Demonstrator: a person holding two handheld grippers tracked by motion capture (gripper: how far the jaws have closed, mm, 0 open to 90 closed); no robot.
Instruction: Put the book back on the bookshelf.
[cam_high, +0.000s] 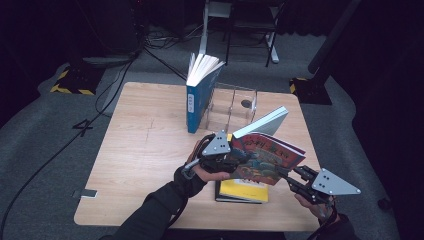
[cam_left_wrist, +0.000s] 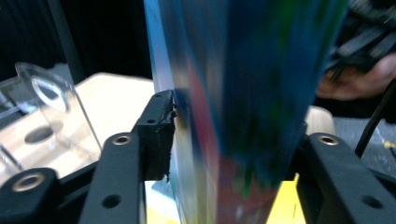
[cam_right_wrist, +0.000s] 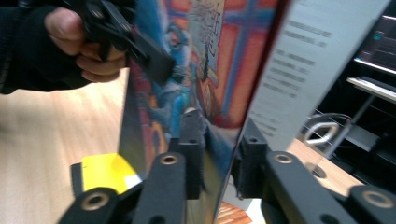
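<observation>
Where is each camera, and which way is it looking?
High view: above the person's side, looking forward and down on the wooden table; both forearms, the left gripper and the right gripper show.
Left gripper view: rides on the left gripper, looking along its black jaws at the colourful picture book between them; the other hand shows beyond.
Right gripper view: rides on the right gripper, looking along its jaws at the book's cover; the left hand shows.
Shared: both gripper views show the clear plastic stand and the yellow book.

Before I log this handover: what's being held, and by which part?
The comic book, between both grippers: left gripper at its left edge, right gripper at its right corner.
</observation>
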